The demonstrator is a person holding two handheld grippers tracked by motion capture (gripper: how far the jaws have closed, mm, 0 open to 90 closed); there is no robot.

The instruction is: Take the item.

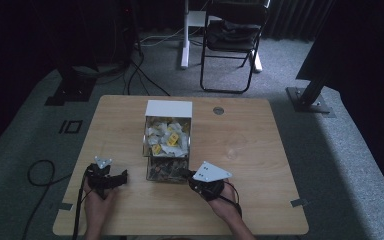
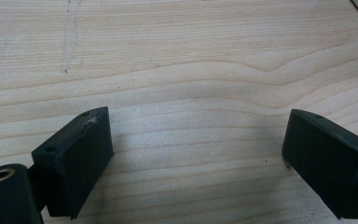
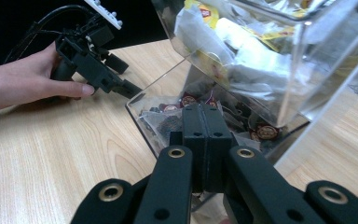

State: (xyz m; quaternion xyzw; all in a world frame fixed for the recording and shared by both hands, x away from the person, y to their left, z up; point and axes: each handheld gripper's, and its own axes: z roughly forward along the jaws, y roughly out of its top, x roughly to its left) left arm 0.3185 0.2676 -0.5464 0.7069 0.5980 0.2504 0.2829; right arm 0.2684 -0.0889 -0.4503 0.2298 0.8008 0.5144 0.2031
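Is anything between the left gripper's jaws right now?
No: in the left gripper view the jaws stand wide apart with bare wooden table between them.

Dim and soft-focused from above, dark around the lit worktop (image 1: 240,150), with glare on the clear box (image 3: 279,56) close up.

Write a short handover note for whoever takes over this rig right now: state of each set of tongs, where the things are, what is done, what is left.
Left tongs: open, nothing between them, resting low over the bare table, left of the clear two-tier dispenser.
Right tongs: shut, tips at the mouth of the lower bin, among the dark packets. Whether a packet is pinched cannot be told.
Upper bin: white and yellow sachets, untouched.
Done: no packet lies out on the table.
Left: probably draw a dark packet out of the lower bin and set it down.
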